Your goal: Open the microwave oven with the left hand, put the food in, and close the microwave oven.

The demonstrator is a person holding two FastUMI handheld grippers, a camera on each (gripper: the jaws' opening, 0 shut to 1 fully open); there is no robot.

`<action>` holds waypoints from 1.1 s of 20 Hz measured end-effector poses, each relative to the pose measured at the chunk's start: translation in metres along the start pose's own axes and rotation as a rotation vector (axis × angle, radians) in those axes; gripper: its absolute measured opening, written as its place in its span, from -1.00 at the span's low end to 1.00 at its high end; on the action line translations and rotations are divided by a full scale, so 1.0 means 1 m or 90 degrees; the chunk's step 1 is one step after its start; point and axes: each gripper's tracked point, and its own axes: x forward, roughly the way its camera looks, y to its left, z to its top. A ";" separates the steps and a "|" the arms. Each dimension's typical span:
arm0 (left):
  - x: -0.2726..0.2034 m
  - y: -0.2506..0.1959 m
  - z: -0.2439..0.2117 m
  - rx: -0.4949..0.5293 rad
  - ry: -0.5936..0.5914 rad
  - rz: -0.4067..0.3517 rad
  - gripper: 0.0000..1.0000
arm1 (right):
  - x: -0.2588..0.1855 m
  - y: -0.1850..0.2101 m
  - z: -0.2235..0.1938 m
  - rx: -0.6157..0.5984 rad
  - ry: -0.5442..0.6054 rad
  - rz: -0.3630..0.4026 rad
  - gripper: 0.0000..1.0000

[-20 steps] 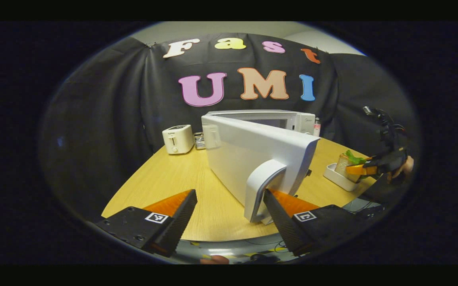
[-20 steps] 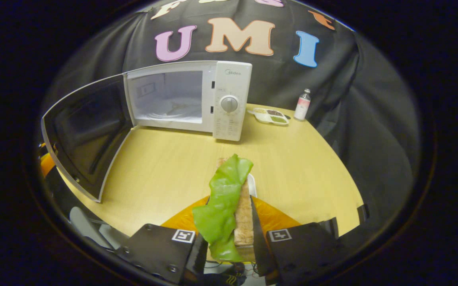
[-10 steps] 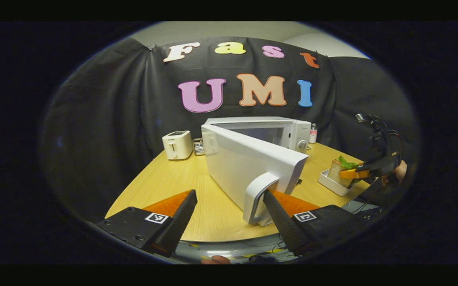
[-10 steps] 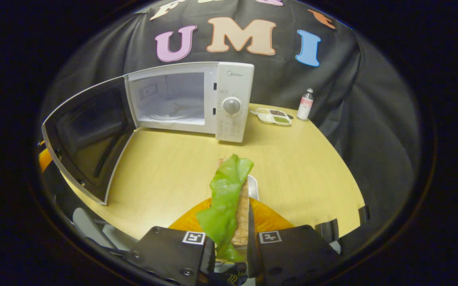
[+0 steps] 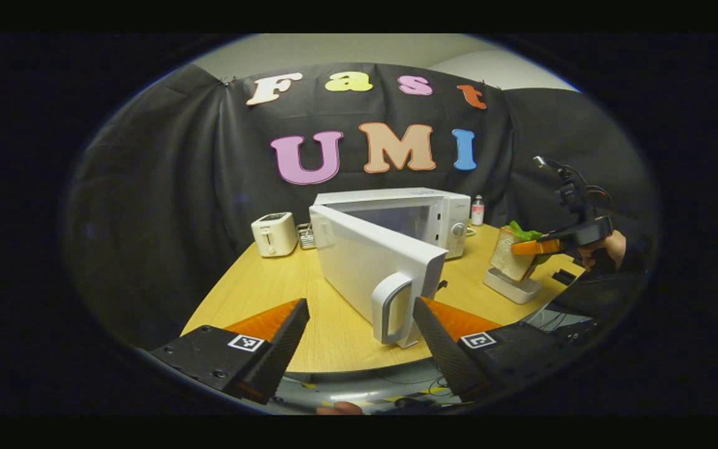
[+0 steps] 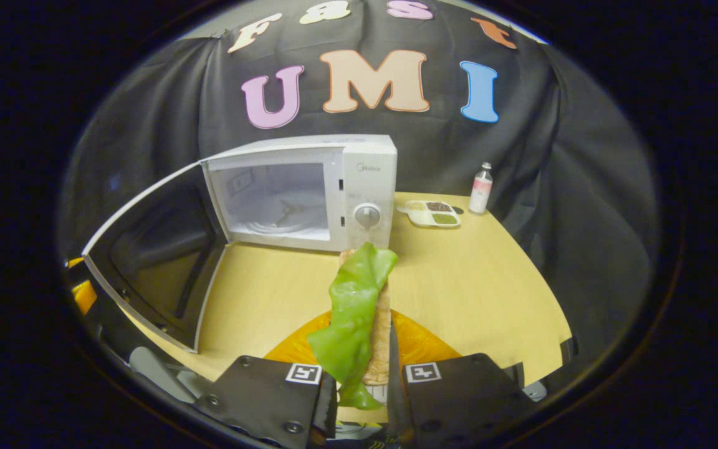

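Green-topped sandwich (image 6: 359, 312) pinched in raised right tongs (image 6: 362, 390).

The microwave oven (image 6: 334, 187) is white outside, and its open door (image 6: 153, 249) shows a dark, nearly black inner face; the door's handle (image 5: 391, 307) is pale grey-white. The food (image 6: 359, 312) is a tan slice of bread under a bright green leaf, above a white tray (image 5: 512, 288). The table (image 6: 459, 280) is light yellow wood grain, the toaster (image 5: 273, 234) is cream-white, and the small bottle (image 6: 481, 181) is white with a pink band.
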 end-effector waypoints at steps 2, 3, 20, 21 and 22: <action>-0.005 0.002 0.015 -0.012 -0.020 0.004 0.97 | 0.000 0.010 0.008 0.026 0.000 0.021 -0.41; -0.006 0.003 0.020 -0.020 -0.026 0.006 0.97 | 0.000 0.017 0.011 0.044 0.001 0.035 -0.31; -0.031 0.044 0.111 -0.094 -0.138 0.079 0.92 | 0.070 0.149 0.008 0.289 0.075 0.174 -0.43; -0.030 0.044 0.111 -0.092 -0.139 0.078 0.89 | 0.075 0.156 0.013 0.304 0.072 0.180 -0.43; -0.028 0.043 0.112 -0.090 -0.139 0.077 0.87 | 0.083 0.162 0.021 0.321 0.070 0.184 -0.43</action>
